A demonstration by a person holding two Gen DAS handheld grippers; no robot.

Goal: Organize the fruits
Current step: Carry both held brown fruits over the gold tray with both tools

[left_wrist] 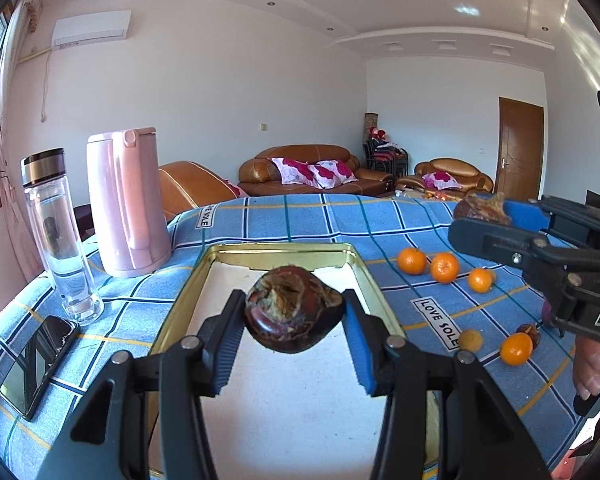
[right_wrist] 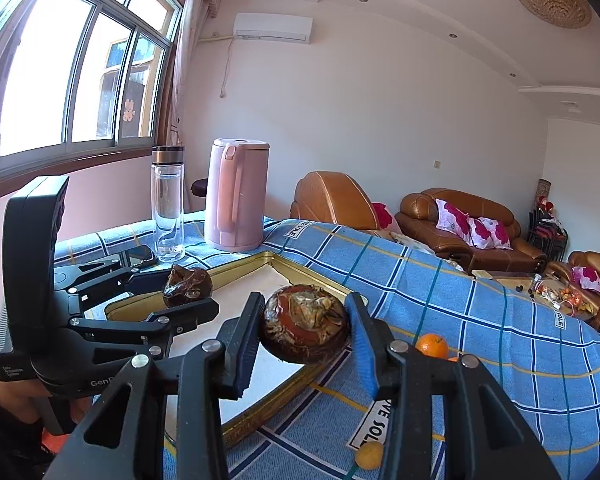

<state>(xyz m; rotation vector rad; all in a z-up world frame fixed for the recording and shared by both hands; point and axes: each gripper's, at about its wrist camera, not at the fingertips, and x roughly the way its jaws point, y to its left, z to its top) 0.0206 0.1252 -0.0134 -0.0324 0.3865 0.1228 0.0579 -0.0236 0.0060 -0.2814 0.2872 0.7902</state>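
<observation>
My left gripper [left_wrist: 294,316] is shut on a dark brown-red fruit [left_wrist: 294,308], held above the gold-rimmed tray [left_wrist: 374,280]. At the right edge of the left wrist view, the right gripper [left_wrist: 480,216] carries a second brown fruit [left_wrist: 480,206]. In the right wrist view my right gripper [right_wrist: 306,328] is shut on that brown-red fruit [right_wrist: 304,326] over the tray's near corner [right_wrist: 260,408]. The left gripper [right_wrist: 188,292] shows at the left with its fruit [right_wrist: 188,284]. Several small oranges [left_wrist: 444,267] lie loose on the blue checked cloth [left_wrist: 300,216] right of the tray.
A pink kettle [left_wrist: 126,204], a clear bottle [left_wrist: 60,236] and a black phone [left_wrist: 40,364] stand left of the tray. A small yellow fruit [left_wrist: 471,340] and another dark fruit [left_wrist: 529,334] lie among the oranges. A hand [left_wrist: 588,364] holds the right gripper.
</observation>
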